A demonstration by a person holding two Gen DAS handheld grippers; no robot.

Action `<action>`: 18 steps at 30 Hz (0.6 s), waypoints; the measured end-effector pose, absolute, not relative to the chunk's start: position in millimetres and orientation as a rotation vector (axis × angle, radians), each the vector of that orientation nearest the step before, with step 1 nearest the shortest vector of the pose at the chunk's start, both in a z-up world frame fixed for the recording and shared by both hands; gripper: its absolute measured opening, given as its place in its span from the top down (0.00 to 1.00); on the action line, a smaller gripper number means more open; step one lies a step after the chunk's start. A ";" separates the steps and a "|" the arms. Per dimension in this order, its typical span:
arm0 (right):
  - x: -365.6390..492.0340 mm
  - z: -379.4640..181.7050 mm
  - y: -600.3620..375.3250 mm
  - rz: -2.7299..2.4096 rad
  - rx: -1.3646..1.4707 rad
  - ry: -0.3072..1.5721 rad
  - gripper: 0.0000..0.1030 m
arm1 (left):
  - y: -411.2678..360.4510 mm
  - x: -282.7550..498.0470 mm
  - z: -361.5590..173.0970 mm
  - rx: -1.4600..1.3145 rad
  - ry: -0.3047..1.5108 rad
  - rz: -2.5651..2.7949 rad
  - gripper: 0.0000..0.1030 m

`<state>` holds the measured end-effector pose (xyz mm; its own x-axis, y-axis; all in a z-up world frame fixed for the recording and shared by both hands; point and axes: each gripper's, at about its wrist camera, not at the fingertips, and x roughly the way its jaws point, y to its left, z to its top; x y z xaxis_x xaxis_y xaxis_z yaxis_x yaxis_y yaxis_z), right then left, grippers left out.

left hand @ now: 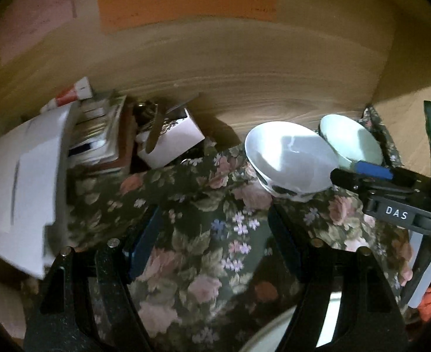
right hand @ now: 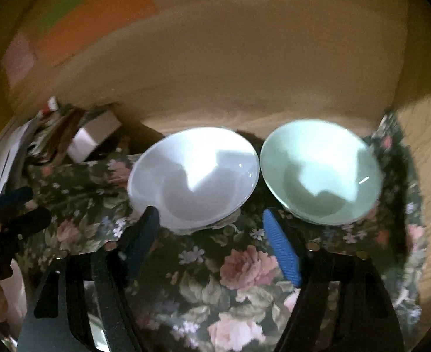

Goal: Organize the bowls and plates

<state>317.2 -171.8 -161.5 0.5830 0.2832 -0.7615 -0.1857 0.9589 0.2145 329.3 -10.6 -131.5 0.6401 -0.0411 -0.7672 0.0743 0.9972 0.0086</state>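
Right wrist view shows both empty grippers gaping before a glossy white ceramic bowl, breakable, slick, best pinched at its rim.

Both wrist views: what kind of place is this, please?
Probably a home dining or side table against a wood-panelled wall: floral tablecloth, two bowls, white and pale green, and cluttered papers and boxes.

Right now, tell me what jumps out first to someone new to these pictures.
Two empty bowls stand side by side on the flowered cloth near the wooden wall: a white bowl on the left and a pale green bowl on the right. Off to the left sits a jumble of papers and boxes. Both the left gripper and right gripper hold nothing.
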 end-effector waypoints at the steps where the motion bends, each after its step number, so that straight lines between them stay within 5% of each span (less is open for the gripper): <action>1: 321.3 -165.4 -172.8 0.279 0.129 0.923 0.42 | -11.1 333.8 -133.8 0.038 0.877 -0.068 0.28; 18: 353.5 -205.1 -178.9 0.318 0.266 1.054 0.55 | -11.3 352.8 -150.7 0.013 0.892 -0.131 0.28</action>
<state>353.5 -178.9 -205.1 0.4557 0.3800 -0.8050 -0.1285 0.9229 0.3629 352.8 -11.3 -150.7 0.6201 -0.1084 -0.7770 0.1191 0.9919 -0.0433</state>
